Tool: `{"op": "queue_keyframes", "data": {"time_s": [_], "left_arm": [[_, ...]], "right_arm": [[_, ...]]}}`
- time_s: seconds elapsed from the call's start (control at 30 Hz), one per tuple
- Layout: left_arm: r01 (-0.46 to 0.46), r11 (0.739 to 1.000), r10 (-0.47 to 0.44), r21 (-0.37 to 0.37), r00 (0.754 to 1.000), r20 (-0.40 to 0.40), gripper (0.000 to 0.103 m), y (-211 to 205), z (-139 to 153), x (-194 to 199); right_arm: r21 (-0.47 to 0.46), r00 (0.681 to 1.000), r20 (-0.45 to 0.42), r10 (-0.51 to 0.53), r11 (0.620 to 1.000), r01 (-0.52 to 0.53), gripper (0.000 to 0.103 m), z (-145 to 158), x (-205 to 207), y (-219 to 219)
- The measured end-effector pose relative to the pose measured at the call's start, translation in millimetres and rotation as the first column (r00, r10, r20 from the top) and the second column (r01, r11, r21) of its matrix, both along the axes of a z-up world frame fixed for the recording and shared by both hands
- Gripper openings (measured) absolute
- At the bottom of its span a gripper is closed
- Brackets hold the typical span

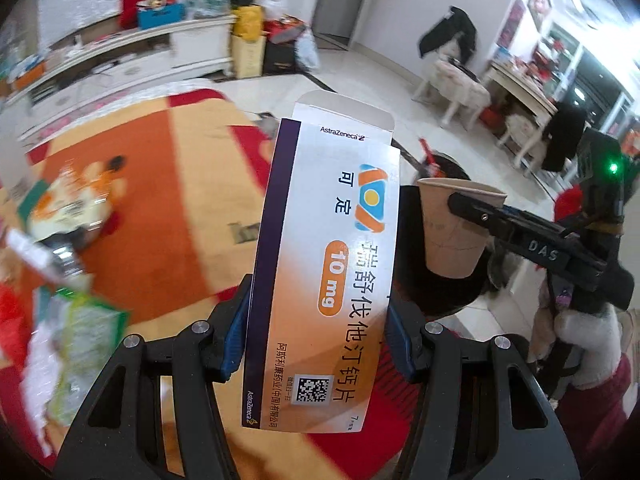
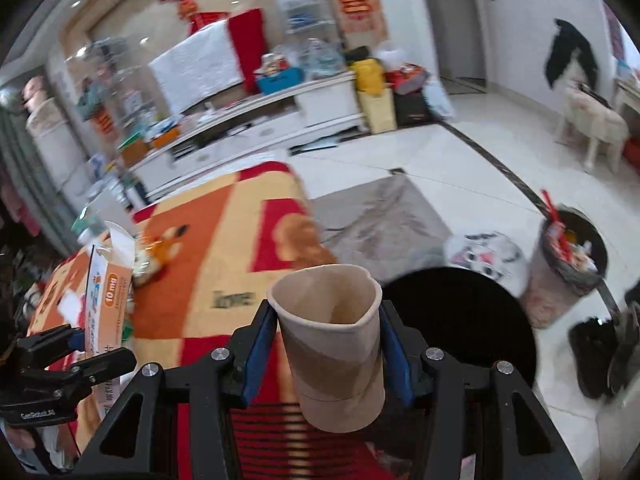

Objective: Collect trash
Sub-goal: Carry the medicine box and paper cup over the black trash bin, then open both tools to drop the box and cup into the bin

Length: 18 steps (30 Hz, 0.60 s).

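My left gripper is shut on a white and orange medicine box, which stands upright between the blue pads with its top flap open. My right gripper is shut on a brown paper cup, squeezed so its rim is dented. In the left wrist view the cup hangs at the right in the other gripper's jaws, above a round black bin. In the right wrist view the box shows at the far left and the black bin lies just right of the cup.
An orange, red and yellow cloth covers the table, with a plush toy and wrappers at its left. A full trash can stands on the tiled floor at the right. A white TV cabinet runs along the back.
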State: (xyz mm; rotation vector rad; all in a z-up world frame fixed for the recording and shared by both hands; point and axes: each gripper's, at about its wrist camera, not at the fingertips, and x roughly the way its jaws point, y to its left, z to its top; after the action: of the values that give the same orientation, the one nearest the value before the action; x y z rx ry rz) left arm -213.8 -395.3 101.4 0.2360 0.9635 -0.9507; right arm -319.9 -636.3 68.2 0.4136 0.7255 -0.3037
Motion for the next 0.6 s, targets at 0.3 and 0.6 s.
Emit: {"op": "queue_keyframes", "data": {"time_s": [0.3, 0.6], "left_arm": [[0.064, 0.997, -0.069, -0.042, 0.99, -0.125, 0.058, -80, -19, -7], [0.082, 0.98, -0.134, -0.181, 0.945, -0.298, 0.071, -108, -35, 1]], "right_arm": [[0.005, 0.991, -0.026, -0.134, 0.991, 0.134, 0.05, -18, -32, -56], [0.02, 0.978, -0.026, -0.207, 0.978, 0.207, 0.076, -31, -42, -75]]}}
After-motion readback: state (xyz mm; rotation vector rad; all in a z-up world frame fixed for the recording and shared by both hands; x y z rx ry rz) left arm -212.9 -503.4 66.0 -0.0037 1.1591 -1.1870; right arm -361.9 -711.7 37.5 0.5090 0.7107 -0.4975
